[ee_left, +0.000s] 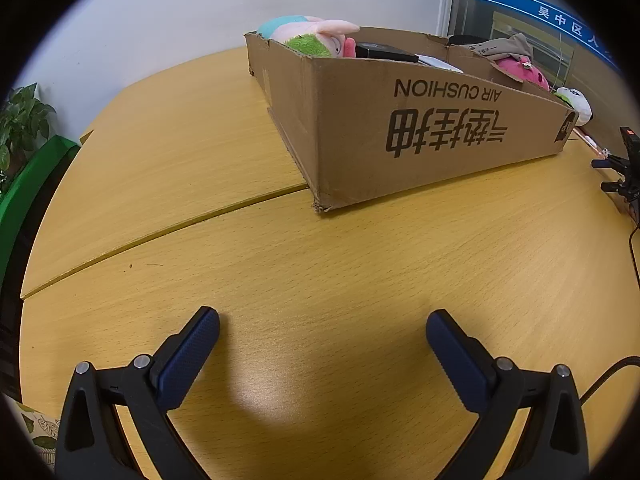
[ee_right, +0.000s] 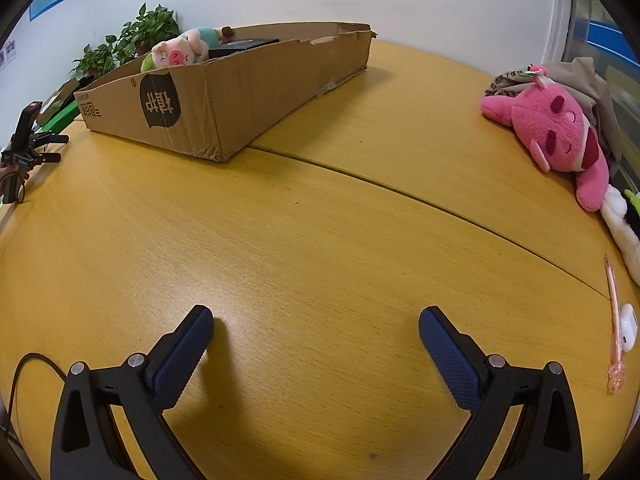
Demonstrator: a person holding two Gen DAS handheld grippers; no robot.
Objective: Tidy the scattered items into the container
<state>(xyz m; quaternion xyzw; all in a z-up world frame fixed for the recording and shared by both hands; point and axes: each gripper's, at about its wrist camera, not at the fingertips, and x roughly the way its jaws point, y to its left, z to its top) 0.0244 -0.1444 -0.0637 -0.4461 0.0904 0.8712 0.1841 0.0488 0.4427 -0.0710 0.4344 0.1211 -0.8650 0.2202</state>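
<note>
The cardboard box (ee_right: 240,92) sits toward the far side of the desk (ee_right: 320,240), with a pig toy (ee_right: 180,50) already inside. A pink plush (ee_right: 560,132), pen (ee_right: 614,320) and white earbud case (ee_right: 628,326) lie well apart from it. Left tongs (ee_left: 322,330) and right tongs (ee_right: 316,326) gape wide, holding nothing.

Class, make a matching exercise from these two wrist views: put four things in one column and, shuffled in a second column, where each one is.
Things:
1. pig plush
2. pink plush
3. pink pen
4. right hand-held gripper

Places:
A. lying on the table beside a white earbud case
B. open above bare tabletop
C. inside the cardboard box
D. on the table against grey cloth

Pairs: 1-C, 2-D, 3-A, 4-B
</note>
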